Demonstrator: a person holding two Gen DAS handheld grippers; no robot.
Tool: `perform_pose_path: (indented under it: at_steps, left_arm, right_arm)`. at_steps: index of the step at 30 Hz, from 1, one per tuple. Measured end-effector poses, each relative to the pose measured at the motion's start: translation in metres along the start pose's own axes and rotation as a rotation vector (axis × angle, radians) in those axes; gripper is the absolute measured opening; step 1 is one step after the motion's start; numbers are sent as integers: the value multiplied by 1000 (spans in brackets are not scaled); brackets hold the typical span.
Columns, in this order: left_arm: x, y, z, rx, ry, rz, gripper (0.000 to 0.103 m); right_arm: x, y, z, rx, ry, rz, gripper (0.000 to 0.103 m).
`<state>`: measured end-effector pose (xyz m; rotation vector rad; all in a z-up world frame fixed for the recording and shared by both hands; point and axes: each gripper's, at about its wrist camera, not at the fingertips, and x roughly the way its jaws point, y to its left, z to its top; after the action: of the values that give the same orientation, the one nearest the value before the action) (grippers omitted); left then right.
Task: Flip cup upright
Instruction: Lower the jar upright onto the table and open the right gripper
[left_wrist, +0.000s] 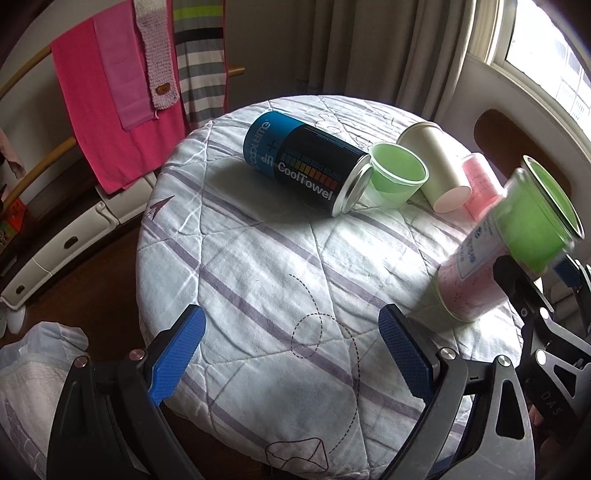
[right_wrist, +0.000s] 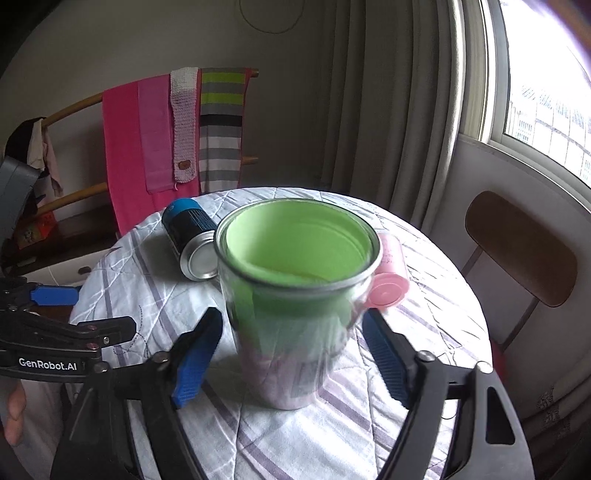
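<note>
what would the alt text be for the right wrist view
A clear cup with a green lining stands mouth up, slightly blurred, between the open blue pads of the right tool on a quilted round table. Behind it lie a blue can and a pink cup on their sides.

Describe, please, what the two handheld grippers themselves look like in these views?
Both are matching black angular frames with silver rivets at the joints. The left gripper and right gripper each carry two flat blue fingers with a textured, cross-hatched grip surface. White "GenRobot.AI" lettering marks the left gripper's side. No cables or sleeves are visible.
</note>
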<state>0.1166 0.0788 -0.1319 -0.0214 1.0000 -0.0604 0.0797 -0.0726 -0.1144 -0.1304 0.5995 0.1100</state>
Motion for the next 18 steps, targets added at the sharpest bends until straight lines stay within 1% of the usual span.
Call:
perform_pose_path:
  at_steps: [6, 11, 14, 18]
  left_arm:
    - [-8, -2, -4, 2, -8, 0, 96]
    - [-25, -9, -10, 15, -40, -2, 96]
    - [-40, -15, -17, 25, -71, -13, 96]
    - [-67, -26, -27, 51, -121, -23, 96]
  right_arm:
    - [-10, 3, 0, -2, 11, -10, 80]
    - [-23, 0, -1, 17, 36, -10, 80]
    - [-37, -1, -2, 28, 28, -10, 80]
    - [-63, 0, -4, 38, 20, -34, 80]
